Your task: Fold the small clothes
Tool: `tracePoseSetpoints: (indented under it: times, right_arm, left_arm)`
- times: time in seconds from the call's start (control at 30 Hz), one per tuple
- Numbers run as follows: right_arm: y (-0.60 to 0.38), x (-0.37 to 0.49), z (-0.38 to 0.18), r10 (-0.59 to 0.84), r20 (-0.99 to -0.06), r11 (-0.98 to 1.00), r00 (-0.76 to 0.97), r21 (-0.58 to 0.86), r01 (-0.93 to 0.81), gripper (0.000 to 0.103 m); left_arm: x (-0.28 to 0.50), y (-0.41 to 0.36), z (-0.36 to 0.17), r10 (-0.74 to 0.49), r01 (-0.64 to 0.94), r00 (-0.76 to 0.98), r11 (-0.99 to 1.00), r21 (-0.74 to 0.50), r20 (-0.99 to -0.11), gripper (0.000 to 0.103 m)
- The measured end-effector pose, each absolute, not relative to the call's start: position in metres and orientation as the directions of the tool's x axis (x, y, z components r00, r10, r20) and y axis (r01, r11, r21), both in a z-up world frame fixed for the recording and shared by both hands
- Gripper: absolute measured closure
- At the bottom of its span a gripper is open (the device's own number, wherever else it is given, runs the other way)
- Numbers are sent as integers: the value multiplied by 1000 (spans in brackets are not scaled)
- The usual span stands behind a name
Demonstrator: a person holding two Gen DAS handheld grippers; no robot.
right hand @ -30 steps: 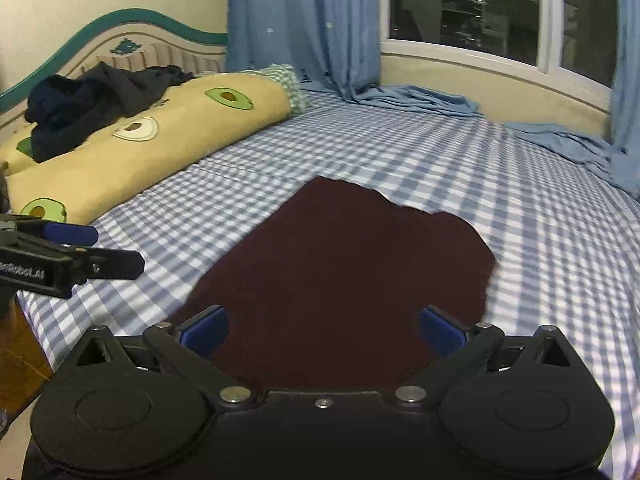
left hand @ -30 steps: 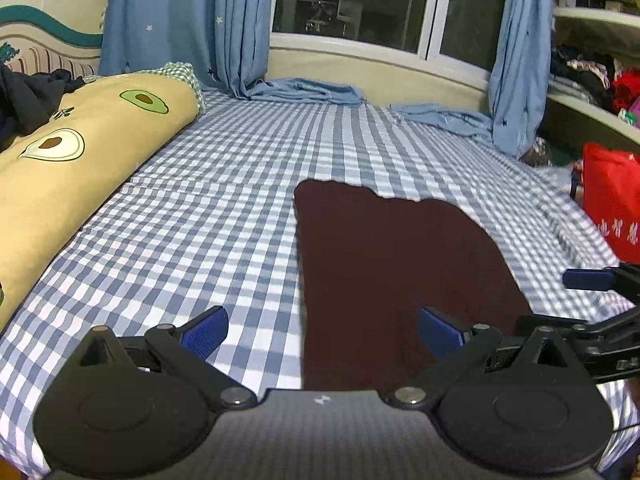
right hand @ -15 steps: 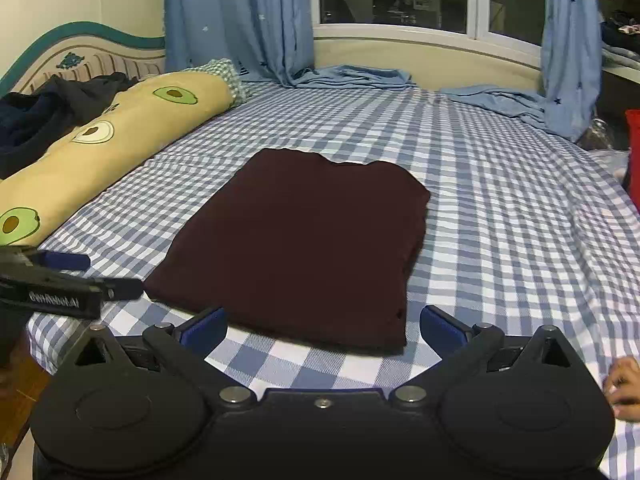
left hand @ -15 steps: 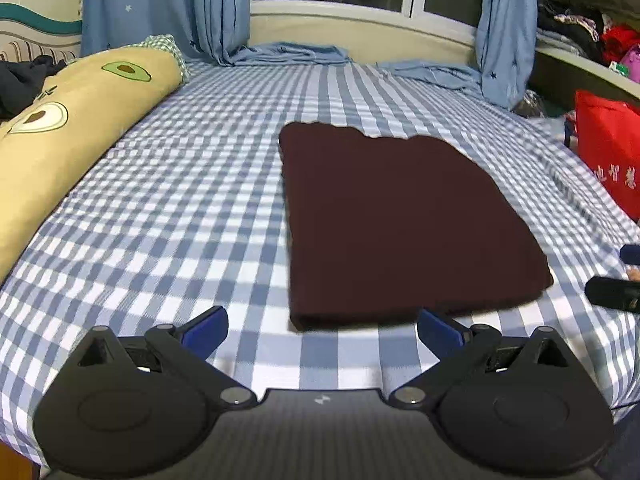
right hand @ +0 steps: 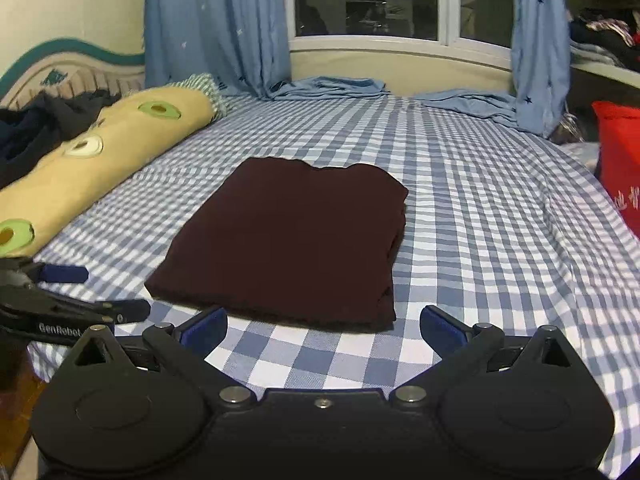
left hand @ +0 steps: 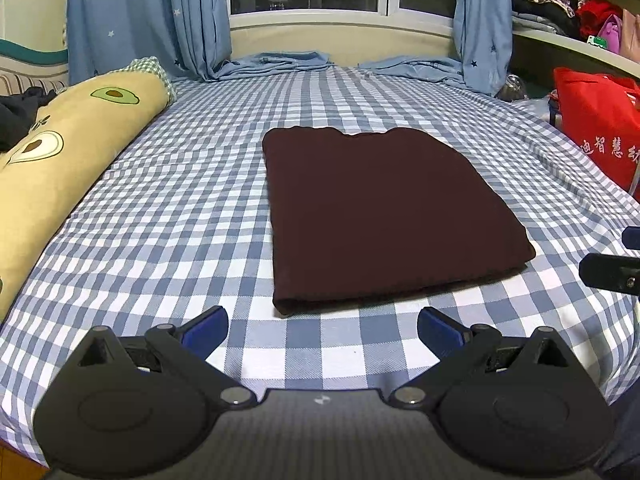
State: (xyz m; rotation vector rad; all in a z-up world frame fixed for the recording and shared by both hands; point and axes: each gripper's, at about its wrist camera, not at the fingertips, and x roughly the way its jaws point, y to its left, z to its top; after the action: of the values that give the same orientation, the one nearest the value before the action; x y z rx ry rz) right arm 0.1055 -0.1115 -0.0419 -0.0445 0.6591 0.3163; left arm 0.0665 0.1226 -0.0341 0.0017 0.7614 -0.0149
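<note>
A dark maroon garment (left hand: 380,212) lies folded into a flat rectangle on the blue checked bed sheet (left hand: 180,208); the right wrist view shows the same garment (right hand: 292,240) from its right front corner. My left gripper (left hand: 322,330) is open and empty, hovering short of the garment's near edge. My right gripper (right hand: 323,326) is likewise open with nothing between its blue pads, just in front of the fold. The left gripper (right hand: 80,292) also appears low at the left edge of the right wrist view. At the right edge of the left wrist view, part of the right gripper (left hand: 616,264) pokes in.
A long yellow avocado-print pillow (left hand: 52,160) lies along the left side with dark clothes (right hand: 40,128) heaped behind it. Blue curtains (left hand: 148,20) pool on the bed's far end under the window. A red bag (left hand: 600,124) stands off the right edge.
Both grippers have pulled back from the garment toward the bed's near edge. The garment, which filled the lower views a second ago, now lies whole and flat ahead of the open fingers.
</note>
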Motion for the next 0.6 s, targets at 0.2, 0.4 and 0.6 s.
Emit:
tracePoseSetpoints:
  times: [0.2, 0.4, 0.6]
  right_arm:
    - [-112, 99, -42, 272, -592, 952, 759, 52, -301, 1]
    - [-113, 100, -39, 273, -576, 954, 770, 59, -294, 1]
    - [-114, 99, -37, 273, -564, 954, 780, 58, -293, 1]
  left_arm:
    - [67, 119, -36, -8, 11, 717, 1000, -1, -697, 1]
    - [72, 117, -35, 1, 11, 711, 1000, 12, -703, 1]
    - [74, 118, -37, 7, -1, 699, 1000, 10, -715, 1]
